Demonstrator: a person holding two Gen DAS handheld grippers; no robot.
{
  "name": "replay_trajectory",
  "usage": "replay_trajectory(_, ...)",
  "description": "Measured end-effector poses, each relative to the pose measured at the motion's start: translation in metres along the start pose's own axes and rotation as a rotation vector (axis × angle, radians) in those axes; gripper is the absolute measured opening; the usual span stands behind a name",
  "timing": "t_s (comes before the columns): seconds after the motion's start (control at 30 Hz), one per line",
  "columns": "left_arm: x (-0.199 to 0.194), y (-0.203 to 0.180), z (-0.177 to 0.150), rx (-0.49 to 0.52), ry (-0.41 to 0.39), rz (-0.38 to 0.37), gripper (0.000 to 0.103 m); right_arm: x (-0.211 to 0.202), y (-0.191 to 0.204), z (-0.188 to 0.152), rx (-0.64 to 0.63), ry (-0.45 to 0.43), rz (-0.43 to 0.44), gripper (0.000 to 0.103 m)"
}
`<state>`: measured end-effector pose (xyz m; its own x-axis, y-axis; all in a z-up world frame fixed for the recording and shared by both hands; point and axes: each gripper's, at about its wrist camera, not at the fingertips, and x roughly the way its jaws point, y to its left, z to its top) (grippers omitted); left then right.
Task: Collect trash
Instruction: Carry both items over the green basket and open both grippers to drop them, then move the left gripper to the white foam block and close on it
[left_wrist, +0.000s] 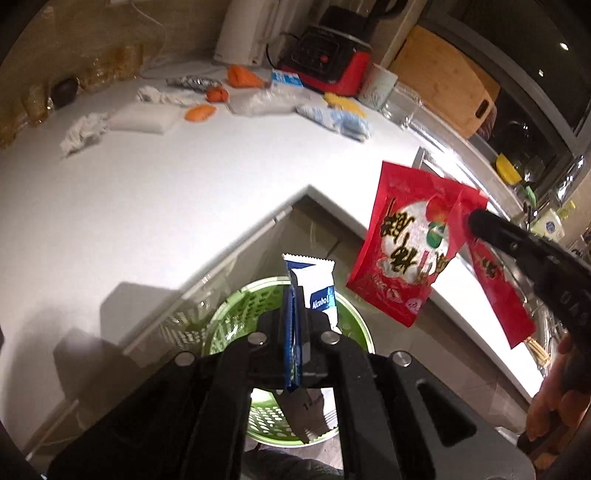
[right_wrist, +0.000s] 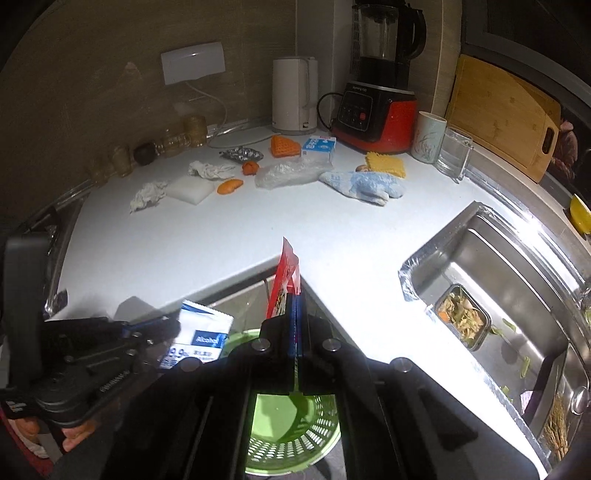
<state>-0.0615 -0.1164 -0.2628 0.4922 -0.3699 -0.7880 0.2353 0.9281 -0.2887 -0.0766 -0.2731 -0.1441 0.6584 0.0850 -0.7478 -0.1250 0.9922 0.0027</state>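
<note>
My left gripper is shut on a blue and white alcohol wipe packet and holds it over a green slotted bin on the floor. My right gripper is shut on a red snack wrapper, also above the green bin. In the left wrist view the red wrapper hangs from the right gripper. In the right wrist view the left gripper holds the wipe packet at the left. Crumpled tissues, orange peels and a plastic bag lie on the white counter.
A kettle, a red and black blender, a cup, a glass, a blue glove, a yellow cloth and a milk carton stand at the back. A steel sink with a food container is on the right.
</note>
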Motion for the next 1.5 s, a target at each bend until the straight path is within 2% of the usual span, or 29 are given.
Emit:
replay_trajectory(0.17, 0.054, -0.013, -0.037, -0.009, 0.115, -0.006, 0.001, 0.004, -0.014, -0.035, -0.011, 0.049, 0.01, 0.001)
replay_trajectory(0.3, 0.067, -0.016, -0.048, -0.008, 0.14, 0.02, 0.003, 0.009, -0.022, -0.054, -0.015, 0.075, 0.025, 0.001)
replay_trajectory(0.37, 0.063, -0.016, -0.048, -0.01, 0.128, 0.023, 0.02, 0.013, -0.022, -0.059, -0.022, 0.083, 0.038, 0.001)
replay_trajectory(0.4, 0.057, -0.017, -0.048, -0.013, 0.108, 0.043, 0.045, 0.015, -0.022, -0.062, -0.026, 0.087, 0.045, 0.001)
replay_trajectory(0.43, 0.051, -0.017, -0.045, -0.015, 0.081, 0.061, 0.061, 0.017, -0.021, -0.064, -0.029, 0.091, 0.051, 0.001)
replay_trajectory(0.7, -0.005, -0.007, -0.024, -0.026, -0.016, 0.162, 0.069, 0.038, -0.014, -0.078, -0.047, 0.121, 0.126, 0.002)
replay_trajectory(0.8, -0.028, 0.001, -0.015, -0.051, -0.059, 0.197, 0.075, 0.049, -0.008, -0.081, -0.063, 0.139, 0.146, 0.006)
replay_trajectory(0.83, -0.036, 0.003, -0.011, -0.057, -0.072, 0.212, 0.077, 0.054, -0.006, -0.082, -0.072, 0.145, 0.15, 0.018)
replay_trajectory(0.87, -0.04, 0.004, -0.008, -0.06, -0.082, 0.223, 0.078, 0.058, -0.004, -0.083, -0.083, 0.155, 0.147, 0.047)
replay_trajectory(0.93, -0.05, 0.005, 0.0, -0.063, -0.103, 0.243, 0.082, 0.062, 0.001, -0.085, -0.106, 0.15, 0.131, 0.077)
replay_trajectory(1.07, -0.067, 0.01, 0.012, -0.08, -0.136, 0.265, 0.088, 0.058, 0.007, -0.075, -0.131, 0.129, 0.128, 0.089)
replay_trajectory(1.17, -0.074, 0.013, 0.023, -0.088, -0.154, 0.275, 0.09, 0.046, 0.007, -0.057, -0.126, 0.082, 0.122, 0.097)
replay_trajectory(1.33, -0.086, 0.024, 0.048, -0.1, -0.189, 0.273, 0.095, 0.025, 0.009, -0.016, -0.123, 0.001, 0.126, 0.101)
replay_trajectory(1.5, -0.088, 0.049, 0.081, -0.127, -0.212, 0.253, 0.095, 0.013, 0.015, 0.031, -0.102, -0.07, 0.13, 0.101)
